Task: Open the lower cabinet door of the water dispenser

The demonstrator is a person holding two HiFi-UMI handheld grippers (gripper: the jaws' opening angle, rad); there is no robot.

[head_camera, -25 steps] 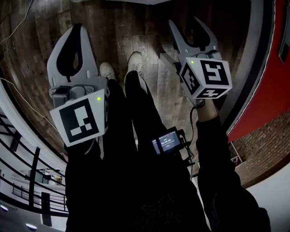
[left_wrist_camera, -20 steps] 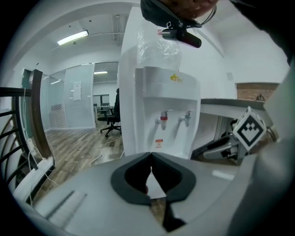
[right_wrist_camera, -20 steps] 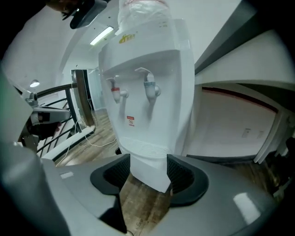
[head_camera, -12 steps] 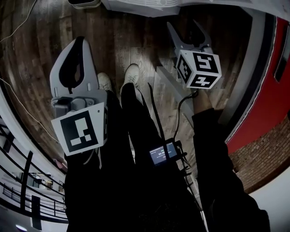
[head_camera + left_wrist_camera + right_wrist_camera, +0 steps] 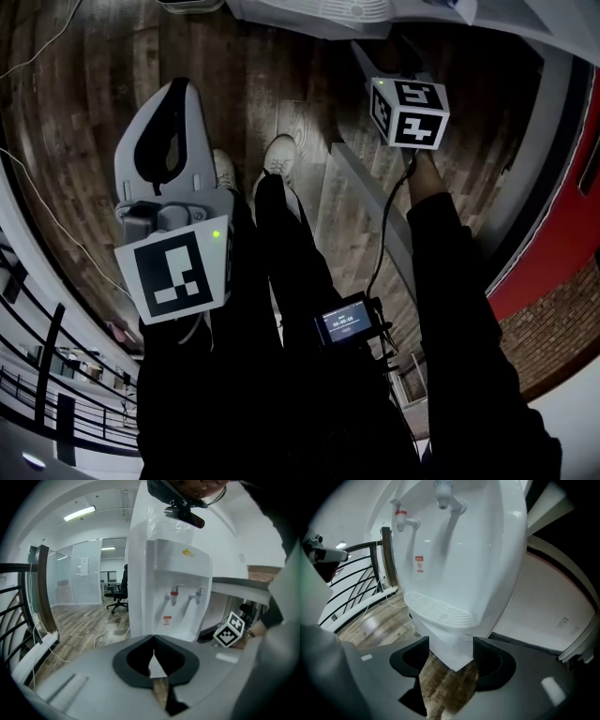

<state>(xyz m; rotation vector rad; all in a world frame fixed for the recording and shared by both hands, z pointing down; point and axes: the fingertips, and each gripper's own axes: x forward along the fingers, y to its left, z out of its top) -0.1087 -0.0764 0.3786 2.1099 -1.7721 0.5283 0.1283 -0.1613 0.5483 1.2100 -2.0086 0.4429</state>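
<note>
The white water dispenser (image 5: 171, 590) stands ahead, with a red tap (image 5: 174, 592) and a pale tap (image 5: 198, 593) above its drip tray (image 5: 438, 609). Its top (image 5: 319, 9) shows at the head view's upper edge. My right gripper (image 5: 450, 651) is low and close to the dispenser, and its jaws have just been opening. The lower cabinet (image 5: 451, 645) shows in the gap between them, and the pads (image 5: 483, 652) do not touch it. In the head view the right gripper (image 5: 382, 64) is mostly hidden behind its marker cube (image 5: 409, 112). My left gripper (image 5: 172, 122) hangs back, shut and empty.
A dark wood floor (image 5: 234, 75) with loose cables (image 5: 105, 627) runs to the left. A black railing (image 5: 28, 606) stands at the far left and an office chair (image 5: 119, 592) further back. A red wall (image 5: 562, 216) is on the right. The person's shoes (image 5: 278, 152) stand between the grippers.
The right gripper has moved up the head view toward the dispenser, shrinking in the picture, and its jaws have spread. The dispenser's top has come into view. The left gripper has barely shifted.
</note>
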